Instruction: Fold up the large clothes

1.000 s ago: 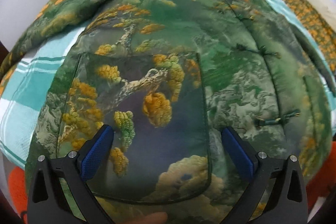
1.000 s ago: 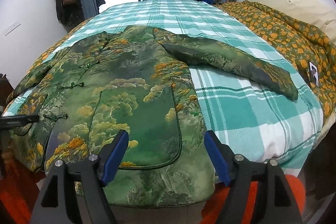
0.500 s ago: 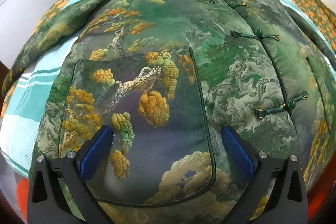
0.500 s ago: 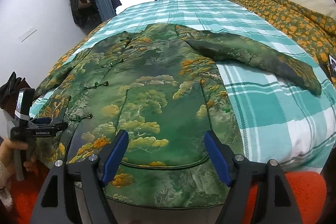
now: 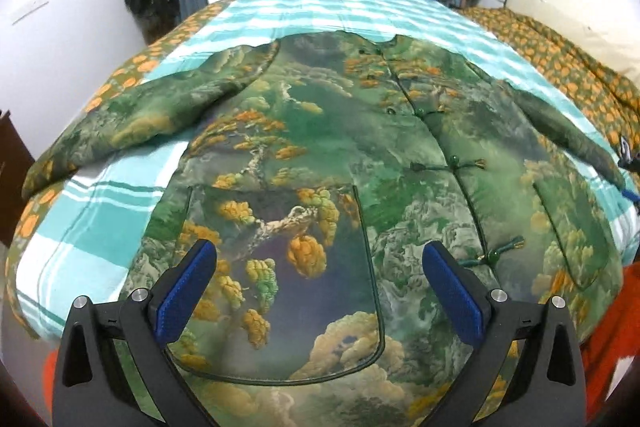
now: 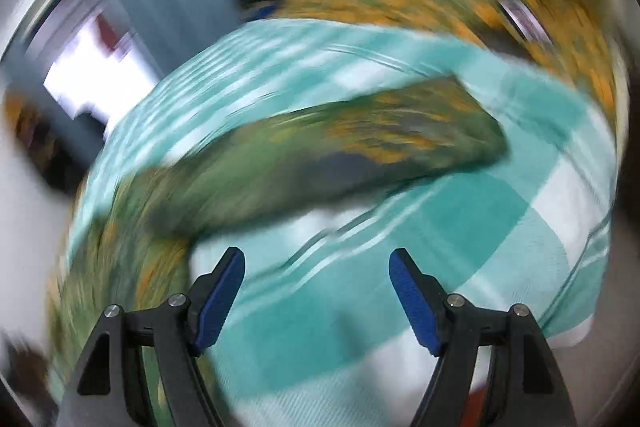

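The jacket (image 5: 328, 155) is a large padded garment printed with green mountains, pale clouds and orange-leaved pines. It lies flat, front up, on the bed, its hem nearest the camera and collar farthest. The front is closed with knotted loop fastenings. A curved-bottom patch pocket (image 5: 280, 279) sits on each front panel. Both sleeves (image 6: 340, 155) lie spread outward, unfolded, over the checked cover.

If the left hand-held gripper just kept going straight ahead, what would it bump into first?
Most likely the jacket, at its big front pocket, which lies between the open left hand-held gripper's fingers. Nothing shows in between, though depth is hard to judge.
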Demonstrator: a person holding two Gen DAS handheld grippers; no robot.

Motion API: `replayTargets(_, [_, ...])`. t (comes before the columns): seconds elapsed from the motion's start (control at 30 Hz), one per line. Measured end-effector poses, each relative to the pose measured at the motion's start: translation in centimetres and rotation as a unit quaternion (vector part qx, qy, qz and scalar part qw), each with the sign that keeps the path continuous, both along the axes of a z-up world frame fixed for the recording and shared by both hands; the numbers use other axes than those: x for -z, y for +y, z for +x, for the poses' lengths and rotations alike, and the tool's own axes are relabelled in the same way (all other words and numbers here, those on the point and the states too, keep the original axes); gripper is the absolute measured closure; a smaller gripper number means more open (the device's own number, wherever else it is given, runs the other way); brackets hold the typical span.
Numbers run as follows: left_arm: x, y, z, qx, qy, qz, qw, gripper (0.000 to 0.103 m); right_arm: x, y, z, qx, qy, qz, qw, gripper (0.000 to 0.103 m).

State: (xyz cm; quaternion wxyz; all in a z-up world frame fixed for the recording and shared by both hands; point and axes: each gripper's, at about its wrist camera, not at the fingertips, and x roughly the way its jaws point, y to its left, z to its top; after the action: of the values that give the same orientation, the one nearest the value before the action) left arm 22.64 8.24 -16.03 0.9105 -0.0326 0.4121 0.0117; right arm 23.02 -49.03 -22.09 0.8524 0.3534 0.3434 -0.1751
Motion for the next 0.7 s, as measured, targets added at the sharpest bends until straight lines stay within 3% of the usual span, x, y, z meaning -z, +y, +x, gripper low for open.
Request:
replayTargets(0.13, [0.6,0.3,0.0,-0.005,0.007,0.000,1.0000,0.001,3.0,-5.3,0.7,0.101,-0.014,0.072,0.992,0.027])
replayTargets(0.23, [1.1,0.3,0.0,-0.008,0.015,0.003,0.9998,0.001,5.0,-7.8,0.8,0.161,-0.037,0.127,0.978,0.027])
replayTargets(0.27, [1.3,0.3,0.1,-0.009,0.019,0.004,0.9998,0.001,5.3,-8.1,0.8,0.175,-0.045,0.134,0.974,0.030])
replayTargets(0.3, [1.4,0.3,0.0,-0.010,0.022,0.005,0.9997,0.001,5.2,-8.2,1.1,0.181,-0.048,0.131,0.973,0.047])
replayTargets(0.33, [1.5,0.2,0.1,-0.010,0.025,0.005,0.9996,0.001,4.9,-8.2,1.5,0.177,-0.044,0.122,0.976,0.075])
replayTargets(0.43, [1.7,0.1,0.1,-0.008,0.025,0.005,0.9996,0.001,2.6,-6.7,1.8,0.167,-0.042,0.062,0.983,0.090])
replayTargets(0.57, [1.7,-0.2,0.1,-0.003,0.024,0.006,0.9997,0.001,-3.6,-2.0,1.9,0.074,-0.089,-0.046,0.992,0.092])
replayTargets(0.7, [1.8,-0.4,0.1,-0.004,0.026,0.003,0.9997,0.001,-9.6,5.5,2.5,-0.053,-0.146,-0.143,0.978,0.093])
